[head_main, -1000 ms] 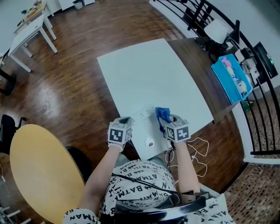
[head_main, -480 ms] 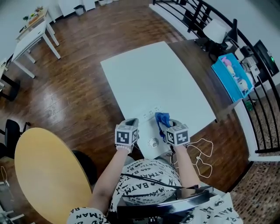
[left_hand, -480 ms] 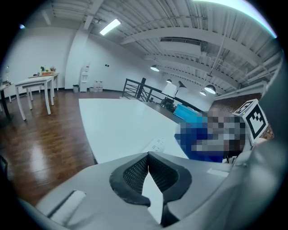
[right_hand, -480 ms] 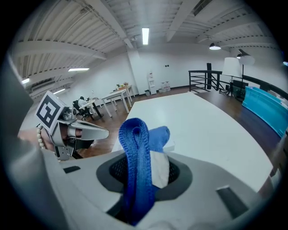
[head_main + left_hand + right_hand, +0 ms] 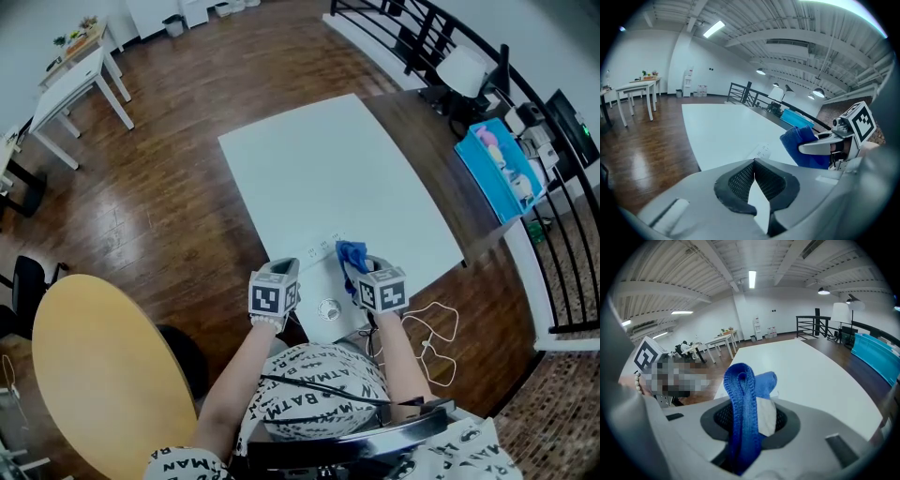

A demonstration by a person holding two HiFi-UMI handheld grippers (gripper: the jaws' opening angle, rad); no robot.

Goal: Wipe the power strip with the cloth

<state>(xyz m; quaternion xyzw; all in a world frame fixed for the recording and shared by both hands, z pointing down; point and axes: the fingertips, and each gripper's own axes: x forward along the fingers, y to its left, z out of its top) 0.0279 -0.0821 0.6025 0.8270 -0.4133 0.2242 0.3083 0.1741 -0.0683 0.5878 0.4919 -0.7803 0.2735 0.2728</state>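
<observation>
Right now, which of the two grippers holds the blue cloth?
The right gripper, jaws clamped on the blue cloth; the left gripper's jaws meet on nothing.

In my head view the power strip [image 5: 322,248] is too small for me to count sockets, and I cannot tell whether the cloth [image 5: 351,254] touches it. The cloth's lower end vanishes inside the right claw [image 5: 750,422] in the right gripper view.

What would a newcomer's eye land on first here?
The bright blue cloth, pinched in the right hand-held gripper at the near edge of the white table. Next, the white power strip, lying on the table just left of the cloth.
</observation>
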